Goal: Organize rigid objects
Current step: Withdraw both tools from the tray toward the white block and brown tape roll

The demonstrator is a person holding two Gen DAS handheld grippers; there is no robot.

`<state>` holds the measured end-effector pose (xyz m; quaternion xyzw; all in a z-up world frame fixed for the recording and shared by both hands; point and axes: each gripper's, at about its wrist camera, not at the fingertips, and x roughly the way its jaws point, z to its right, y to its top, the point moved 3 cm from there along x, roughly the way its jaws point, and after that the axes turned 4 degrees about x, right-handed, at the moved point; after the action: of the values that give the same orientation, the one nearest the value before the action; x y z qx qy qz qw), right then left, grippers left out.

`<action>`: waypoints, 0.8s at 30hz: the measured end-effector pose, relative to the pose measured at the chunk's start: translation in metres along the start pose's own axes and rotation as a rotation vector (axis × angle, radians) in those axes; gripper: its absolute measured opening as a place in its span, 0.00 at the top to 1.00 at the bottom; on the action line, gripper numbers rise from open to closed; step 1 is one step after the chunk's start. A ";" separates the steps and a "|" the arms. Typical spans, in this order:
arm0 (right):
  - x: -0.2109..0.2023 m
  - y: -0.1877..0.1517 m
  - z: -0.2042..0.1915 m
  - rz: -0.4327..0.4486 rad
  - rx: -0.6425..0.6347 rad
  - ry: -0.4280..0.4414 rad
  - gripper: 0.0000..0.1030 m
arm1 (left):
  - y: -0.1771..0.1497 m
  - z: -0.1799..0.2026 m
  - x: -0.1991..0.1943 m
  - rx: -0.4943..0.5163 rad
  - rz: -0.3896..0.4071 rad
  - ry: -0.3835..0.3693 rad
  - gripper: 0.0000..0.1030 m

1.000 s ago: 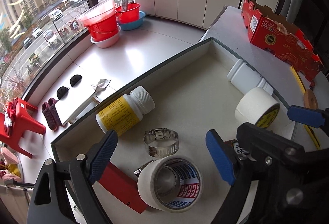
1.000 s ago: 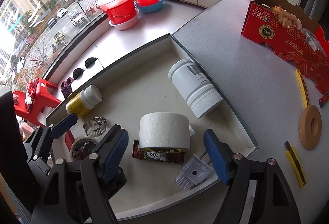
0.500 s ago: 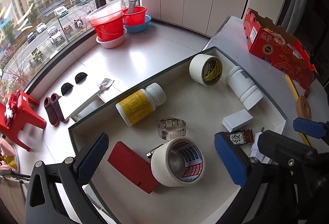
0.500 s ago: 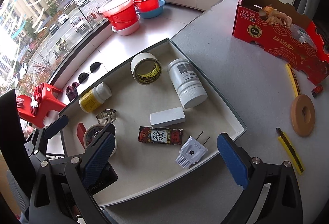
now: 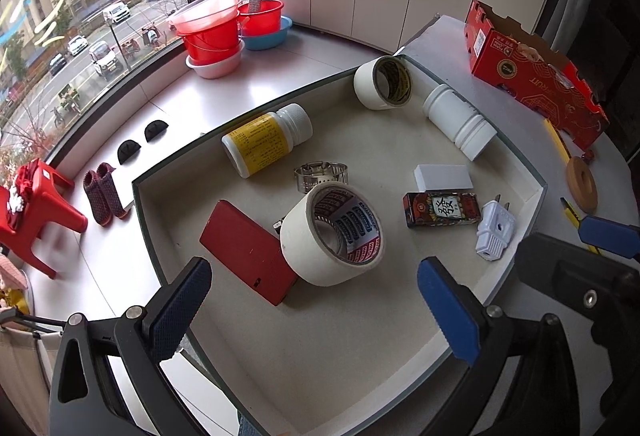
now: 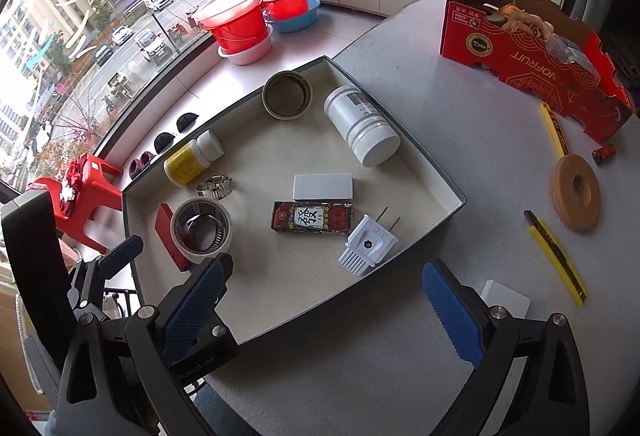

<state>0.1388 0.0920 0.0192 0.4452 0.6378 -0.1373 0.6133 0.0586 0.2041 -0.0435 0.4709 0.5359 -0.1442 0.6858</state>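
Grey-rimmed tray [image 6: 440, 172] serves as the landmark; contents listed left to right in the right wrist view. Against its left wall lies a red flat box [image 6: 170, 236], touching a white tape roll [image 6: 202, 230]; behind them sit a metal hose clamp [image 6: 214, 186] and a yellow-labelled bottle [image 6: 192, 158]. Mid-tray: a white block [image 6: 323, 187], a red-and-black card pack [image 6: 312, 218], and a white plug [image 6: 368, 242]. Toward the tray's far corner: a second tape roll [image 6: 287, 94] and a white jar [image 6: 362, 124]. Outside the tray, on the tabletop [image 6: 460, 108], a tan disc [image 6: 576, 192] and yellow utility knife [image 6: 558, 256] remain, long axis running near-to-far. The left gripper [image 5: 312, 310] has just spread its fingers wide, holding nothing; the right gripper [image 6: 324, 310] is equally spread and empty. The right hand appears nearer those outliers.
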 end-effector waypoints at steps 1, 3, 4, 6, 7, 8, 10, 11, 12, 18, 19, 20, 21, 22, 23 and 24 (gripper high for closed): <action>-0.001 -0.002 0.000 -0.001 0.000 -0.001 0.03 | -0.002 0.001 -0.002 0.004 0.002 0.001 0.00; -0.004 -0.006 0.001 -0.001 -0.001 -0.002 0.03 | -0.005 0.002 -0.006 0.010 0.005 0.001 0.00; -0.005 -0.008 0.001 -0.001 -0.001 -0.003 0.03 | -0.006 0.003 -0.008 0.012 0.007 0.002 0.00; -0.009 -0.011 0.001 0.002 -0.001 -0.003 0.03 | -0.008 0.004 -0.012 0.016 0.012 0.006 0.00; -0.011 -0.012 0.001 0.006 -0.001 -0.001 0.03 | -0.008 0.005 -0.015 0.017 0.013 0.008 0.00; -0.013 -0.013 0.000 0.009 -0.002 0.001 0.03 | -0.009 0.005 -0.017 0.019 0.016 0.008 0.00; -0.018 -0.016 0.000 0.017 -0.004 0.002 0.03 | -0.010 0.007 -0.021 0.022 0.021 0.013 0.00; -0.021 -0.017 -0.001 0.020 -0.005 0.004 0.03 | -0.011 0.008 -0.024 0.024 0.026 0.015 0.00; -0.023 -0.018 -0.001 0.025 -0.006 0.005 0.03 | -0.011 0.009 -0.026 0.026 0.031 0.018 0.00; -0.036 -0.028 0.001 0.044 -0.003 0.022 0.03 | -0.018 0.016 -0.038 0.048 0.041 0.041 0.00; -0.037 -0.029 0.002 0.046 -0.005 0.022 0.03 | -0.019 0.018 -0.039 0.050 0.042 0.039 0.00; -0.039 -0.032 0.003 0.049 -0.006 0.023 0.03 | -0.020 0.020 -0.041 0.055 0.043 0.040 0.00; -0.042 -0.033 0.004 0.053 -0.006 0.023 0.03 | -0.021 0.022 -0.043 0.059 0.044 0.042 0.00; -0.044 -0.035 0.006 0.058 -0.002 0.022 0.03 | -0.022 0.025 -0.044 0.064 0.044 0.044 0.00; -0.046 -0.037 0.009 0.061 0.003 0.024 0.03 | -0.022 0.027 -0.045 0.069 0.044 0.045 0.00; -0.048 -0.038 0.012 0.062 0.008 0.028 0.03 | -0.023 0.030 -0.046 0.075 0.046 0.044 0.00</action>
<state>0.1115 0.0429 0.0458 0.4692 0.6315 -0.1144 0.6067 0.0428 0.1543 -0.0147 0.5115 0.5341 -0.1379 0.6589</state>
